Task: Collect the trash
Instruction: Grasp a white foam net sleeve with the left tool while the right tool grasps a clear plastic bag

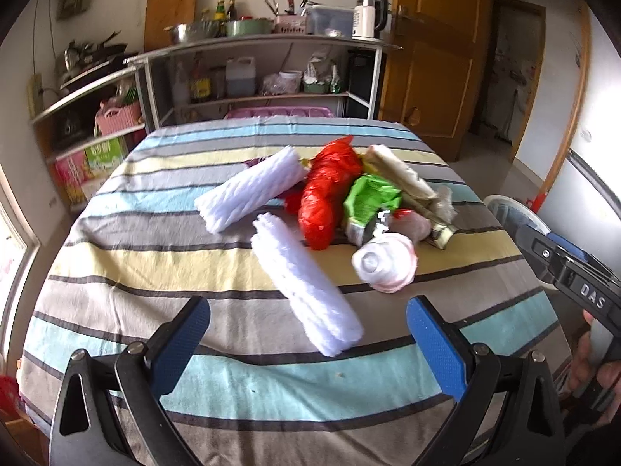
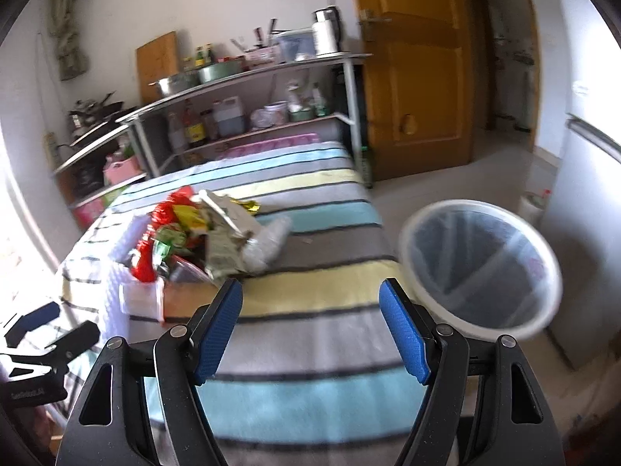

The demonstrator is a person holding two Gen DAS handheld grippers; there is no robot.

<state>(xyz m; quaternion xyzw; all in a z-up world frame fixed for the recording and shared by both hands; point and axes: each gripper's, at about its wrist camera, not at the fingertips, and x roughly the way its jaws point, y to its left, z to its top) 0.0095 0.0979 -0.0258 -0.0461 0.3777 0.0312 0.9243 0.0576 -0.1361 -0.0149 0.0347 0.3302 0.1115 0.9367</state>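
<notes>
So the trash pile [image 1: 349, 198] sits on the table [image 1: 155, 272] ahead of the left fingers [image 1: 182, 338]; the bin [image 2: 481, 268] stands off the table edge, just right of the right fingers [image 2: 403, 330].

Left tool [image 1: 308, 328] held level, blue-padded fingers [image 1: 436, 347] spread wide with nothing between them, right tool [image 2: 310, 328] likewise spread wide and empty, a hand [image 1: 595, 365] gripping the right tool's handle at the frame edge
</notes>
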